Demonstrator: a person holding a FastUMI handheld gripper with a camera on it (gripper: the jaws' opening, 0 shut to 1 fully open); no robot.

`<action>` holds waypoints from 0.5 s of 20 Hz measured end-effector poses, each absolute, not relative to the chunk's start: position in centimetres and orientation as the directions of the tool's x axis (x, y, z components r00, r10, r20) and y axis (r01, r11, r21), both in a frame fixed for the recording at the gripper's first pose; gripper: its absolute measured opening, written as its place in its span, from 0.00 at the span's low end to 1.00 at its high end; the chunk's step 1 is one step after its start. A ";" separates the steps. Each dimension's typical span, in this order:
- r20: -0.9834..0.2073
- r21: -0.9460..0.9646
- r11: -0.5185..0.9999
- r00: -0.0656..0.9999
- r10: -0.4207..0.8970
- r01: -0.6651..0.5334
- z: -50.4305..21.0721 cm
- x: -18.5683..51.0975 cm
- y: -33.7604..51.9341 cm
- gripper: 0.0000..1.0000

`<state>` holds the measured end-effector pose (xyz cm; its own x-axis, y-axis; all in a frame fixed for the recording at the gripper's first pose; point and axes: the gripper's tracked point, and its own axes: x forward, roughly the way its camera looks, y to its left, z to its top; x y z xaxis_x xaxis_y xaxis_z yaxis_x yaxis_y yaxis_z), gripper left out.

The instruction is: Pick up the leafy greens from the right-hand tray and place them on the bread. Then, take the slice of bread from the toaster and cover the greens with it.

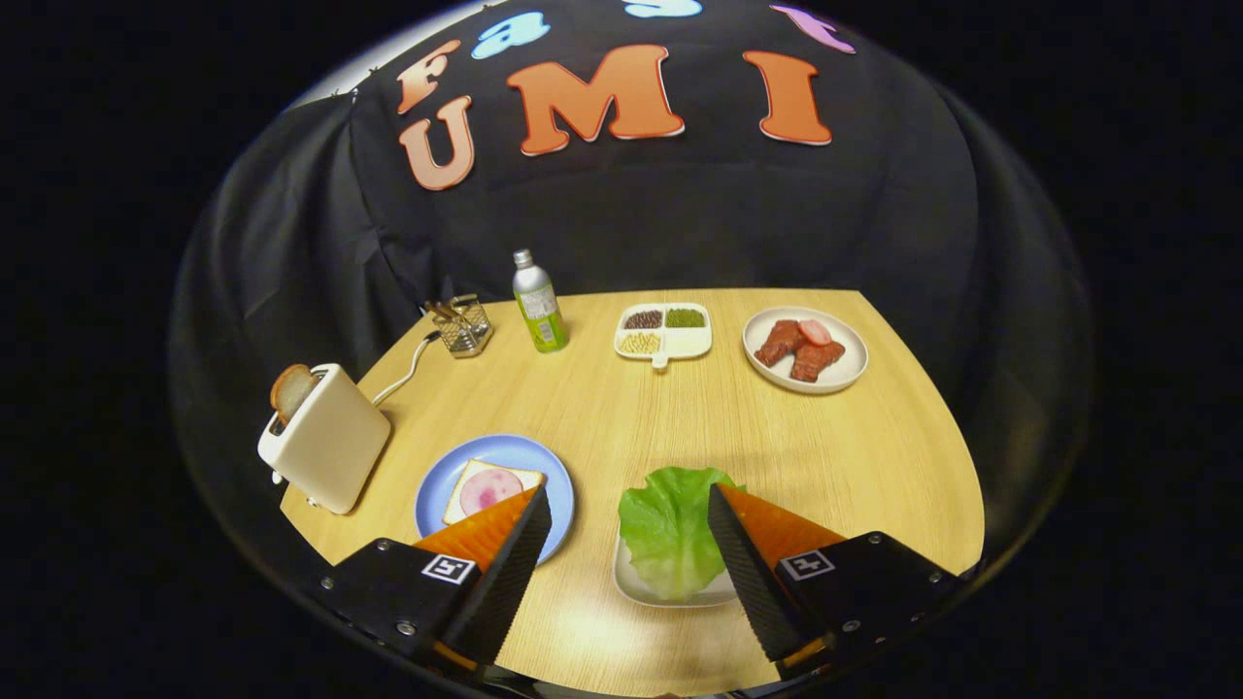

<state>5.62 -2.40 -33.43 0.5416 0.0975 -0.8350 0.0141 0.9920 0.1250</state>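
Observation:
A green lettuce leaf [670, 529] lies on a small white tray [631, 582], between my fingers and close to the right one. My gripper [629, 500] is open above the table with nothing held. Beside the left fingertip, a blue plate [505, 451] carries a slice of bread [476, 481] topped with a round pink ham slice [490, 490]. Further left stands a cream toaster [325, 447] with a browned bread slice [291, 388] sticking out of its slot.
At the back of the wooden table [602, 408] stand a wire basket [463, 327], a green-labelled bottle [539, 303], a divided white dish of beans [663, 331] and a white plate of meat pieces [804, 349]. The toaster's cord [408, 367] runs toward the basket.

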 end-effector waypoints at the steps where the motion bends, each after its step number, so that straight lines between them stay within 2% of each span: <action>1: -0.853 0.129 0.991 0.512 0.098 0.026 -34.4 5.4 -2.5 0.98; 10: -0.949 0.077 0.994 0.310 0.050 0.075 -41.9 3.9 -3.7 0.94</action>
